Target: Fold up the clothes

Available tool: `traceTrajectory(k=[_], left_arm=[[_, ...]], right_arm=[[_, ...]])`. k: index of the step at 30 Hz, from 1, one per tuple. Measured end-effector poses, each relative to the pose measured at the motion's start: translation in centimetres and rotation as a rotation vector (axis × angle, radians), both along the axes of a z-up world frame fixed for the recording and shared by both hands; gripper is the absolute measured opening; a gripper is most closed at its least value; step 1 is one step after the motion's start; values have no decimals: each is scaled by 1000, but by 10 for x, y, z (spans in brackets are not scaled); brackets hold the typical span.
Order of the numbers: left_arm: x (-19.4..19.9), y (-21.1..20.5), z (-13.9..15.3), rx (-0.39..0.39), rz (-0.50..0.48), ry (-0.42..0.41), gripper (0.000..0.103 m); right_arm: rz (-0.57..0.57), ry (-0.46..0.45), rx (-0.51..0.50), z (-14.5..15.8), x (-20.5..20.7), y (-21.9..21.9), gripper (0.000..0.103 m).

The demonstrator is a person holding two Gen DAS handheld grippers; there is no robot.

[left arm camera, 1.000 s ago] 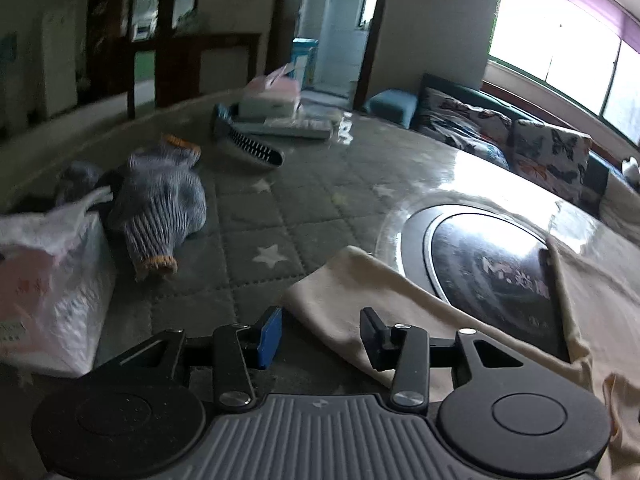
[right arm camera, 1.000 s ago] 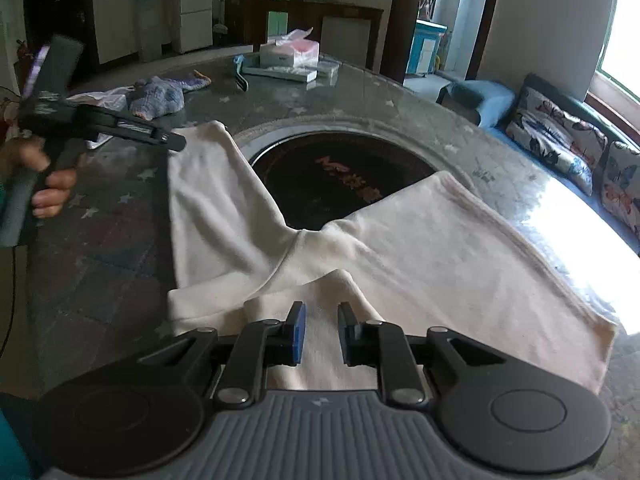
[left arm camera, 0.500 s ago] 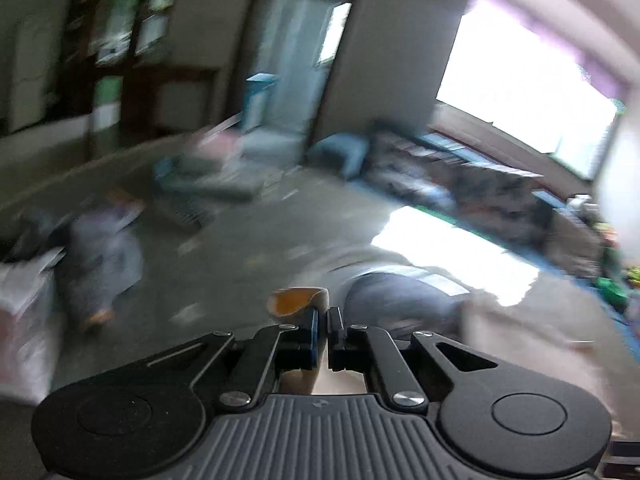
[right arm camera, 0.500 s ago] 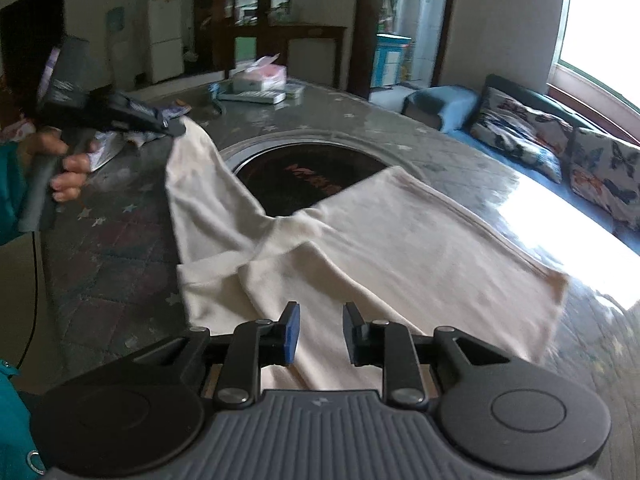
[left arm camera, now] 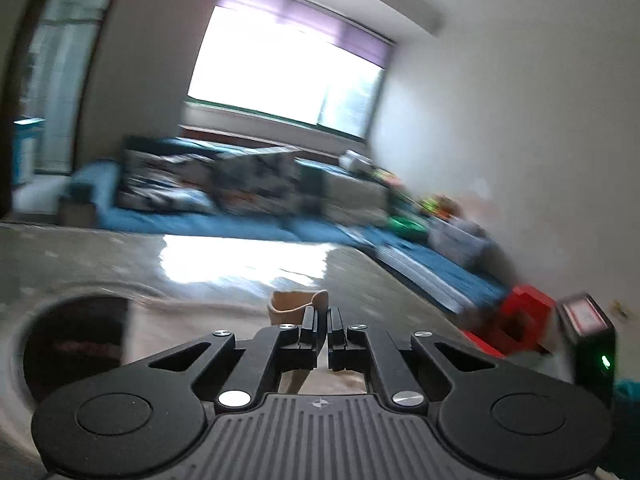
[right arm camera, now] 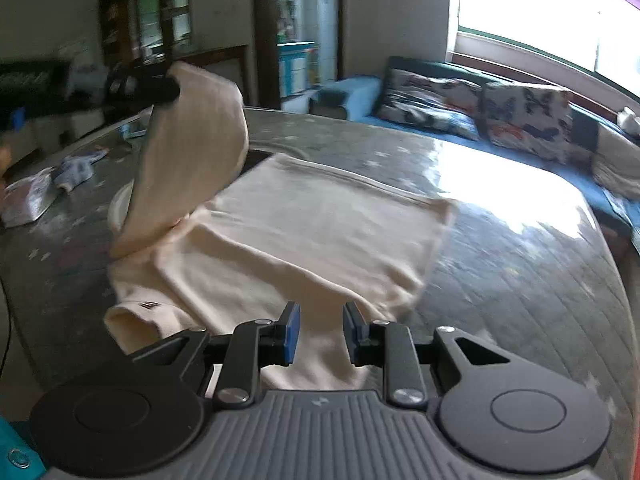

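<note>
- Cream garment (right arm camera: pixel 304 236) lies spread on the round table (right arm camera: pixel 520 264), centre of the right wrist view; looks like a long-sleeved top.
- Left gripper (left arm camera: pixel 323 322) is clamped tight on a cuff end of the sleeve (right arm camera: pixel 188 152). A curl of cloth pokes above the jaws at mid frame in the left wrist view.
- In the right wrist view, that sleeve hangs raised at upper left, arching over the body panel.
- Right gripper (right arm camera: pixel 319 332), bottom centre, has its jaws parted and nothing pinched. Cloth lies beneath and beyond them.
- Handling, as a judgement: light, soft knit, drapes freely, not fragile. It will slide on the glossy tabletop, so one part needs pinning.
- Best holds: cuff, hem corners, shoulder seam. Thick folded edge at lower left (right arm camera: pixel 132 316) gives purchase.
- Left wrist view heavily blurred; detail there is poor.
</note>
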State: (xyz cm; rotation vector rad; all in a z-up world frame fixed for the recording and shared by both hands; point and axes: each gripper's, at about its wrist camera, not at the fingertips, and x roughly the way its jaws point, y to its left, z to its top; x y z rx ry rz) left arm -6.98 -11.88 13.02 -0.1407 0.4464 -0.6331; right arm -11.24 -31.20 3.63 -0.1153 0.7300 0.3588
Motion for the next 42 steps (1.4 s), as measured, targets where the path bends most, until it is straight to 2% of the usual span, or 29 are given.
traceTrajectory(k=[4, 7, 9, 13, 16, 17, 23, 27, 31, 36, 39, 40, 42], left_arm=[[4, -28, -27, 42, -58, 105, 12], [4, -28, -41, 80, -84, 146, 24], [-1, -19, -43, 95, -85, 138, 25], [-1, 18, -45, 167, -22, 88, 27], [-7, 49, -49, 218, 29, 77, 41], [-10, 59, -53, 237, 48, 79, 41], [-25, 99, -76, 343, 146, 121, 41], [-28, 107, -86, 352, 153, 140, 41], [-25, 106, -92, 350, 142, 148, 41], [-21, 106, -99, 343, 144, 145, 39], [-22, 104, -99, 349, 140, 131, 24], [-24, 103, -99, 351, 138, 124, 12], [-26, 102, -98, 356, 133, 109, 8]], right_arm=[[-68, 21, 9, -5, -5, -18, 23], [-93, 28, 16, -7, -10, -25, 23], [-96, 26, 19, -5, -13, -28, 23], [-75, 30, 42, -2, -12, -25, 23], [-49, 40, 51, -4, -5, -14, 23], [-43, 42, 50, -5, -2, -10, 23], [-30, 78, 42, -21, 22, 6, 23], [-19, 97, 16, -30, 27, 15, 22], [-23, 89, -10, -28, 26, 20, 8], [-21, 39, -25, -11, 22, 23, 4], [-14, -8, -47, 4, 19, 27, 4], [-14, -18, -51, 8, 19, 28, 4], [-16, -38, -59, 16, 18, 29, 4]])
